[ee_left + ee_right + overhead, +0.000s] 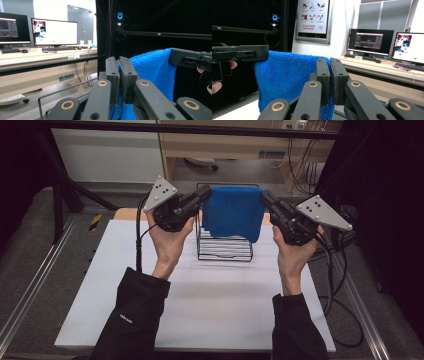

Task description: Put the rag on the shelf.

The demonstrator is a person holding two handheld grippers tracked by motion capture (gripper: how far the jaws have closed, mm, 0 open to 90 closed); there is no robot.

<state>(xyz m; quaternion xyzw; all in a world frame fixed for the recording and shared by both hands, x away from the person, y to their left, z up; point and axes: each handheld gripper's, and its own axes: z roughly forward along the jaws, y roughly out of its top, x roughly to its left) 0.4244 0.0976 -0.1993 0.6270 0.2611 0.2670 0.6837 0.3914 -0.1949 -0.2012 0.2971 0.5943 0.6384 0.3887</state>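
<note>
Seen from above, a person in dark sleeves holds a pair of black tongs in each hand over a white counter. Between the two tools hangs a blue terry towel, stretched flat by its top corners and raised above a black wire rack that stands at about twelve o'clock from the person, near the far middle of the counter. The left tongs pinch the towel's upper corner at the ten o'clock side of the rack; the right tongs pinch the matching corner at the two o'clock side. Both pairs are clamped tight on the cloth, jaws pressed together with only the fabric between them. In the left gripper view the jaws meet on a folded blue edge of the towel, and the other tool grips the far corner at three o'clock. The right gripper view mirrors this, with the towel spread toward nine o'clock. Holding both corners apart at the same height keeps the towel taut and open, so its lower edge hangs straight over the rack; this looks like a setup for draping or lowering it onto the wire frame. Desks with monitors stand in the background.
</note>
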